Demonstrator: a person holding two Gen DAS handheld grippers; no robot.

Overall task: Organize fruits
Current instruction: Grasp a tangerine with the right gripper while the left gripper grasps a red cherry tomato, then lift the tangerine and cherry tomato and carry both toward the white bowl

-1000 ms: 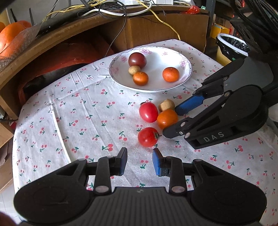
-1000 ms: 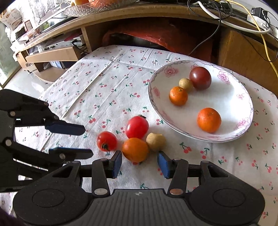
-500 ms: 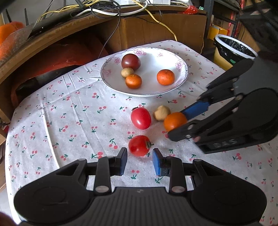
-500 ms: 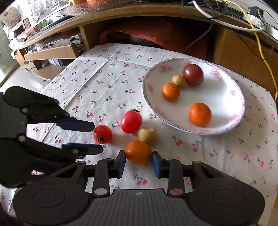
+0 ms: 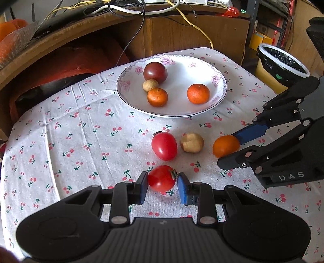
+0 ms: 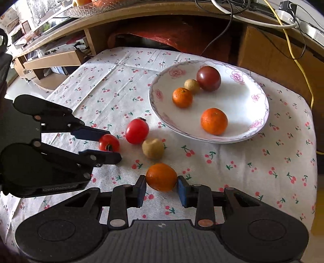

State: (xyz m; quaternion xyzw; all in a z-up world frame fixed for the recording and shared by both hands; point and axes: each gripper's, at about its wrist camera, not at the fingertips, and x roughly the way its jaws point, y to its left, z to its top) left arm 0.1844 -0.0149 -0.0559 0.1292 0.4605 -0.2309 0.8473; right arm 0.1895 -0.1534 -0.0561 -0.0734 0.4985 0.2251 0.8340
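Note:
A small red tomato (image 5: 162,179) lies on the cherry-print cloth between the pads of my left gripper (image 5: 162,187). The gripper is open; one pad touches the tomato and the other stands a sliver off. My right gripper (image 6: 161,190) is shut on an orange (image 6: 161,177), low over the cloth. Seen from the left wrist, the right gripper (image 5: 226,148) holds that orange (image 5: 225,145) right of a loose longan (image 5: 192,142) and a larger red tomato (image 5: 164,145). The flowered plate (image 5: 182,74) behind holds a dark tomato (image 5: 155,72), a longan and two mandarins.
A wooden desk with cables (image 5: 141,12) rises right behind the table. A lined waste bin (image 5: 283,62) stands off the table's far right corner. A low wooden shelf (image 6: 50,58) sits beyond the left edge. The cloth's left half (image 5: 60,131) carries no fruit.
The right gripper closed on the orange and drew it away from the longan. The left gripper moved forward until the small tomato came between its pads.

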